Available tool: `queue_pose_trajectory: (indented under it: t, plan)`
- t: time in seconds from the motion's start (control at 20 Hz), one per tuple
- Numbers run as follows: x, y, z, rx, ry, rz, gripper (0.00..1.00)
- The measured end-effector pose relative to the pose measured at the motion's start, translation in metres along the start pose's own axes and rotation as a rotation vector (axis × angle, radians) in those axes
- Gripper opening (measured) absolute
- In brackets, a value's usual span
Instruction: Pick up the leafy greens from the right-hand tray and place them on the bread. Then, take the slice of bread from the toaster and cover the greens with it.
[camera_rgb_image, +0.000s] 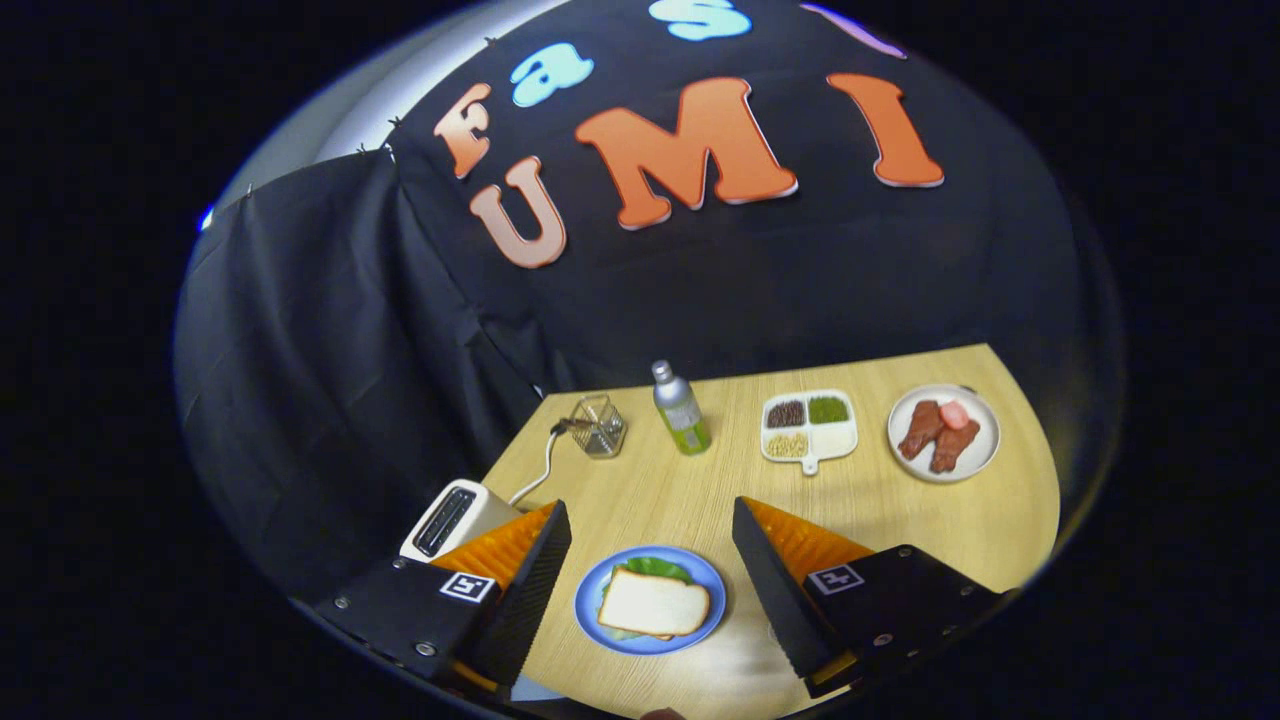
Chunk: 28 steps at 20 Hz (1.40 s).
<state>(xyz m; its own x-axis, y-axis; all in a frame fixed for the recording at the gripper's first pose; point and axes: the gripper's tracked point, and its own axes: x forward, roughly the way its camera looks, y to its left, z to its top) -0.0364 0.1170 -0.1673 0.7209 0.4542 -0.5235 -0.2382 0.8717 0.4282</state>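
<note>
A blue plate lies on the wooden table between my two fingers. On it a slice of bread covers leafy greens, whose green edge sticks out at the far side. My gripper hovers above the plate, open, with nothing between its fingers. The white toaster stands to the left, just beyond the left finger, and its slots look dark.
Farther back on the table stand a small wire basket, a green bottle with a silver cap, a white divided tray of beans and grains and a white plate of meat pieces. The toaster's white cord runs toward the basket.
</note>
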Motion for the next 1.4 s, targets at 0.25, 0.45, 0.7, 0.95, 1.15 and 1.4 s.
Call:
queue_pose_trajectory:
  t: [0.25,0.45,0.7,0.95,1.15,1.4]
  plan:
    - [-0.06,0.013,0.09,-0.145,-0.261,-0.027,0.98]
    - [-0.1,0.006,0.142,-0.246,-0.433,-0.132,0.98]
    - [-0.132,0.005,0.178,-0.303,-0.558,-0.211,0.98]
    - [-0.171,0.005,0.209,-0.348,-0.733,-0.283,0.98]
    - [-0.185,0.003,0.213,-0.371,-0.767,-0.31,0.98]
    - [-0.185,0.004,0.213,-0.339,-0.752,-0.28,0.98]
